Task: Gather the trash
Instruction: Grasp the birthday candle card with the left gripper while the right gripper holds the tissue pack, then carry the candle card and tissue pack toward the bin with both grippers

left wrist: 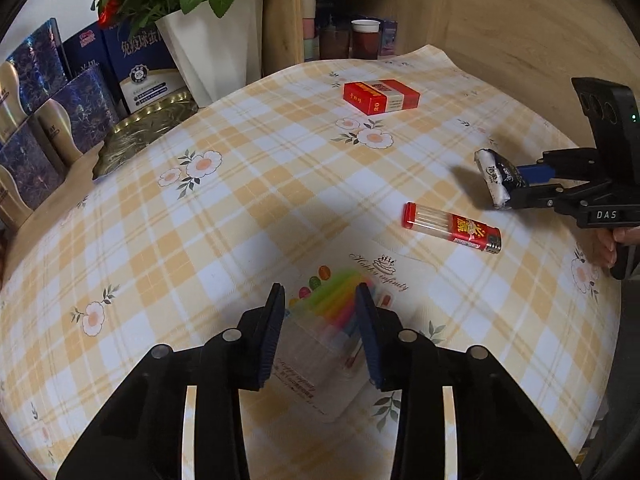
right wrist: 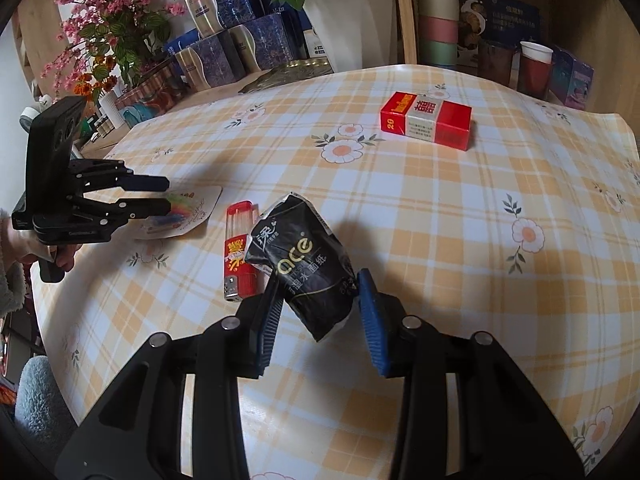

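We are seeing checked tablecloth (left wrist: 224, 216) bearing red box (left wrist: 381, 97). Right gripper (right wrist: 318, 310) is clamping black tissue pack (right wrist: 304, 264), lifted. Left gripper (left wrist: 320, 332) is straddling candle card (left wrist: 340, 320) lying flat; cannot tell if pads are pressing. Lighter (left wrist: 452, 228) is lying between.

Checked tablecloth (left wrist: 248, 208): cigarette pack (left wrist: 381, 97), lighter (left wrist: 452, 229), candle card (left wrist: 340, 320).
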Demonstrator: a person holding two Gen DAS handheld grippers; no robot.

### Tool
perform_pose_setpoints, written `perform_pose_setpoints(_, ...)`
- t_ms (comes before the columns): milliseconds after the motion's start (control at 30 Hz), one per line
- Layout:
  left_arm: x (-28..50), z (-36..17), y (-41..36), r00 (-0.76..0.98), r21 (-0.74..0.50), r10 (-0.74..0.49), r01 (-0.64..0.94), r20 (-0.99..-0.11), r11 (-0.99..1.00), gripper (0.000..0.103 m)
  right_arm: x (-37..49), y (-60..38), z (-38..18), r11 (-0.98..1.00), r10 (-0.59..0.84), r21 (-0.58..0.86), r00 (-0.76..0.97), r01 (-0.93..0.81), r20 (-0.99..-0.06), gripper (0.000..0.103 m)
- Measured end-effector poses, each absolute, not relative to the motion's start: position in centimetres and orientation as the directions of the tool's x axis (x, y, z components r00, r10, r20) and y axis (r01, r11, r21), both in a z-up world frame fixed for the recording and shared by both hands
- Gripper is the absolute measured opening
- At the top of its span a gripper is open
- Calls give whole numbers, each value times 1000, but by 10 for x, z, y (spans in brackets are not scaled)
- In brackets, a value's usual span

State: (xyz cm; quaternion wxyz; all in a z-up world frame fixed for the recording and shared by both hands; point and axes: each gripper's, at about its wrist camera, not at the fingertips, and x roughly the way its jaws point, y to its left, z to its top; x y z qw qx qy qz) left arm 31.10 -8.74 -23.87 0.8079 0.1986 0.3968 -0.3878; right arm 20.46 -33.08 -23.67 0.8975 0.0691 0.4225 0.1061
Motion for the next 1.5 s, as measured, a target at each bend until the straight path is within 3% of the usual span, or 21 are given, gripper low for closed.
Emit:
perform_pose_setpoints(367, 297, -240, -86, 316, -55, -503, 804, -805, 592, 45, 199, -327, -240, 965, 258, 225, 609, -131, -750, 40)
perform_pose_setpoints(533, 287, -247, -91, 376, 44, -460, 810, -804, 585, 46, 198, -326, -239, 964, 262, 231, 606, -130, -751, 40)
perform_pose_setpoints(633, 292, -248, -87, 365, 12, -472, 801, -803, 599, 48, 195, -323, -238, 964, 265, 232, 603, -134, -752, 40)
perform_pose_setpoints(800, 290, -247, -81, 352, -41, -488, 777, -799, 628, 36, 188, -320, -235, 958, 282, 253, 609, -136, -741, 40)
perform_pose_setpoints(1267, 220, -207, -33, 464, -249, -556, 569, -690, 783, 35, 148, -309, -216, 946, 305, 301, 650, -121, -696, 40)
perform_pose_setpoints(1500, 167, -180, -23, 471, -288, -601, 579, -645, 763, 35, 115, -299, -199, 940, 322, 314, 667, -138, -672, 40)
